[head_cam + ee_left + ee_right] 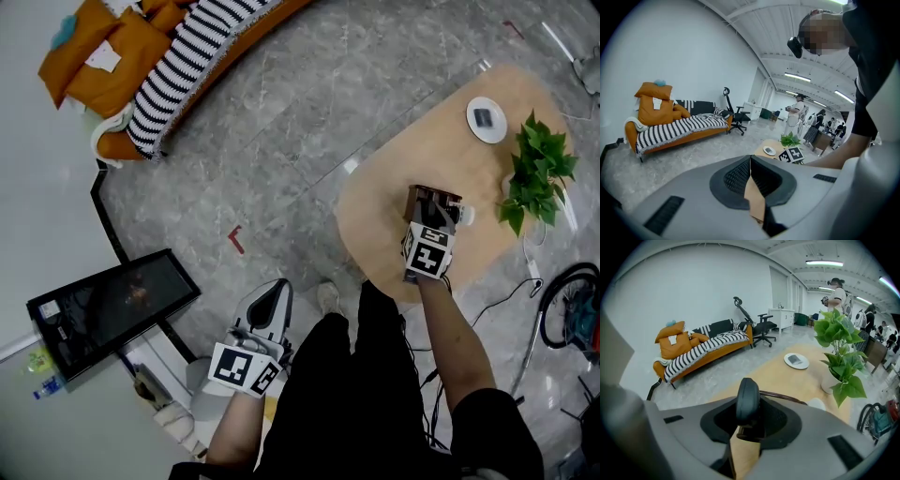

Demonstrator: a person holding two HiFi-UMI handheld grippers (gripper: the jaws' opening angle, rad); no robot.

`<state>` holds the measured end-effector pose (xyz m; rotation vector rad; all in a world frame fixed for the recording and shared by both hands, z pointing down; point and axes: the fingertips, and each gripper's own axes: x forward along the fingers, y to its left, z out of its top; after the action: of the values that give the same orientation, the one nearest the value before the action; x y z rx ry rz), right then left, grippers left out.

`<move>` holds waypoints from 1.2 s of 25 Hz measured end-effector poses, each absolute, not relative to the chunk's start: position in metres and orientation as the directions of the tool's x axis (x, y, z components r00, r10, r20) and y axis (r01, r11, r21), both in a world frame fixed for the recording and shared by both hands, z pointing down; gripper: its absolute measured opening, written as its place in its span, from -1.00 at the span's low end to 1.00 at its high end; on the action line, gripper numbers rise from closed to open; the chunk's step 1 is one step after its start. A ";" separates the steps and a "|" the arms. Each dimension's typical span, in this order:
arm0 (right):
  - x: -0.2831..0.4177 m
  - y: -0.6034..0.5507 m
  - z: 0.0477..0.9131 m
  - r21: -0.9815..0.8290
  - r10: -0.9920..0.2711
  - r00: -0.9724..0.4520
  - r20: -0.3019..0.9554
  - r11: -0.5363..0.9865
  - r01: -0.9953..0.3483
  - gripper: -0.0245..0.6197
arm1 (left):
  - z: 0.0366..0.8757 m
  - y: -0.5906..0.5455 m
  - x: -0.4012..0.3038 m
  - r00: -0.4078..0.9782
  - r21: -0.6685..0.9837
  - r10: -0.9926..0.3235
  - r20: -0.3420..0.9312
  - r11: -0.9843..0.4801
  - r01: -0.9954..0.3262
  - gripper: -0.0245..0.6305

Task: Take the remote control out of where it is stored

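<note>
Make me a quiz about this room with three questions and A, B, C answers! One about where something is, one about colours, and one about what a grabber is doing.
1. Where is the white plate?
A. on the floor
B. on the wooden table
C. on a chair

2. What colours are the stripes on the blanket?
A. black and white
B. red and yellow
C. green and blue

3. What is the right gripper doing?
A. standing wide open with nothing in it
B. pinching a leaf
C. closed on the top of the remote control

Answers:
1. B, because the head view shows the white plate lying on the tabletop.
2. A, because dark and white bands run along the whole blanket.
3. C, because the right gripper view shows the black remote control between the jaws.
</note>
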<state>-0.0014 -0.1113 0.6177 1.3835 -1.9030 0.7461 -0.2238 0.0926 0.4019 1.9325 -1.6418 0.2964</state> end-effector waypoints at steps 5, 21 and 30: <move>0.001 -0.103 0.587 -0.084 -0.624 -0.254 0.739 0.289 -0.954 -0.57 | 0.404 0.093 -0.216 0.258 0.304 -0.823 0.507 -0.110 -0.946 -0.90; 0.044 -0.052 0.481 -0.423 -0.739 -0.388 0.551 0.154 -0.893 -0.57 | 0.389 0.070 -0.168 0.469 0.343 -0.770 0.433 -0.341 -0.875 -0.90; 0.047 0.004 0.528 -0.598 -0.677 -0.473 0.563 0.061 -0.799 -0.57 | 0.407 0.075 -0.142 0.541 0.342 -0.699 0.467 -0.421 -0.840 -0.90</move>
<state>0.0473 0.0039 0.5281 1.5342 -2.1871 1.3837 -0.1422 0.0754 0.4067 2.2387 -1.2407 0.3422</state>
